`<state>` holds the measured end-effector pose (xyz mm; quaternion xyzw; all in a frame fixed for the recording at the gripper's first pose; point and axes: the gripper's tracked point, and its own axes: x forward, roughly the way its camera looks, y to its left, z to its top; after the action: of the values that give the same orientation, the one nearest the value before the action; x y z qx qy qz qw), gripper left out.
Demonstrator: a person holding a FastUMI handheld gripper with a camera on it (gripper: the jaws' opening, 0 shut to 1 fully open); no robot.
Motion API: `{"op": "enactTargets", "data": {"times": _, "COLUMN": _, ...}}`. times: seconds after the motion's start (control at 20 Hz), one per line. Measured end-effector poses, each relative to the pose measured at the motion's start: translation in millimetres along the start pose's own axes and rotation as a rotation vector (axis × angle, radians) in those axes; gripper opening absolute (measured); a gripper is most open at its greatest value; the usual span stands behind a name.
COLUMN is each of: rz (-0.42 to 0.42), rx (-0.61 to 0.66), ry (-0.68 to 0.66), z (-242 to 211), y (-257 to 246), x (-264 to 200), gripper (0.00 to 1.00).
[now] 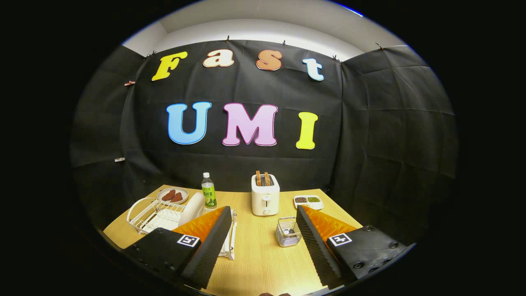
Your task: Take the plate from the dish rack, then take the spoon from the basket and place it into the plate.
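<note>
**Step one not yet begun: plate in the rack, tool wide apart and empty**

The gripper (261, 242) is held above the near edge of the table (259, 263), its two fingers (213, 242) spread wide with nothing between them. Bare tabletop is seen in the gap.

The dish rack (154, 216) is found at about 10 o'clock from the gap, partly hidden behind the left finger. A white plate (192, 209) is stood on edge at the rack's right end, just beyond that finger's tip. The small wire basket (288, 232) is placed at 1 o'clock, just beside the inner face of the right finger; something is seen inside it, judged to be the spoon, but too small for the handle's lie to be told.

Further back, a toaster (265, 199) is noted at 12 o'clock, a green bottle (209, 191) at 11 o'clock.

Judgement: the plate pick is the step in hand, and no part of the task is done. A swing towards 10 o'clock is called for, with the fingers turned so that the upright rim is taken between them. Care would be needed to avoid the rack's wires
</note>
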<state>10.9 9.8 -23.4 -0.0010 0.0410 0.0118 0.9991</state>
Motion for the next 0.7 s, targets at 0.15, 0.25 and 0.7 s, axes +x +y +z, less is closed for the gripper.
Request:
{"op": "enactTargets", "data": {"times": 0.15, "rz": 0.022, "rx": 0.003, "ry": 0.029, "z": -9.2, "y": 7.7, "x": 0.0, "gripper": 0.97}}
{"op": "enactTargets", "data": {"times": 0.25, "rz": 0.047, "rx": -0.004, "ry": 0.056, "z": -16.1, "y": 14.8, "x": -0.4, "gripper": 0.97}}
{"op": "enactTargets", "data": {"times": 0.7, "rz": 0.167, "rx": -0.049, "ry": 0.09, "z": -8.6, "y": 68.1, "x": 30.2, "gripper": 0.98}}
